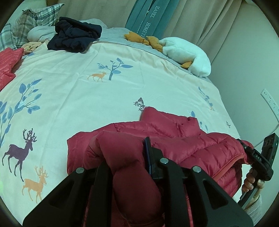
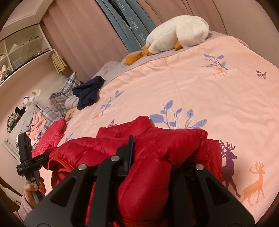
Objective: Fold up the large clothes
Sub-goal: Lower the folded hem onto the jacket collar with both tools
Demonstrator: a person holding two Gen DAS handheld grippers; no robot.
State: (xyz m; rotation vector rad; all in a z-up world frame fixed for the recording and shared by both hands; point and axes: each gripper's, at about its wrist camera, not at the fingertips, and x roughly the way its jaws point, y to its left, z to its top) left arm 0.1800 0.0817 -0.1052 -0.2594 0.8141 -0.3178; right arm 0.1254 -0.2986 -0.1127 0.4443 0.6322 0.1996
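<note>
- Nearest the lens: left gripper, jaws closed on a thick fold of the red puffer jacket; padded fabric bulges up between the black fingers.
- Right gripper likewise clamped on a bunched fold of the same jacket, blue pad pressed against the quilting on its left side.
- Each gripper shows in the other's view: the right one at the far right edge of the left view, the left one at the lower left of the right view, each with a hand wrapped round the grip. Pale knit sleeve at the wrist.
- Jacket lies at the near edge of the bed, folded over on itself, stretched between the two grippers, collar end toward mid-bed.
- Under it, a pale pink quilt printed with deer, blue-leafed branches and butterflies; middle of the quilt bare.
- Far left on the quilt: a second red quilted garment, partly out of view.
- Beyond it, a crumpled dark navy garment, touching a pale grey bundle, with plaid pillows behind.
- Far right: white plush goose with orange feet, lying on the grey sheet edge.
- Farthest: teal lettered packages upright against beige curtains; white shelving to the far left in the right view.
</note>
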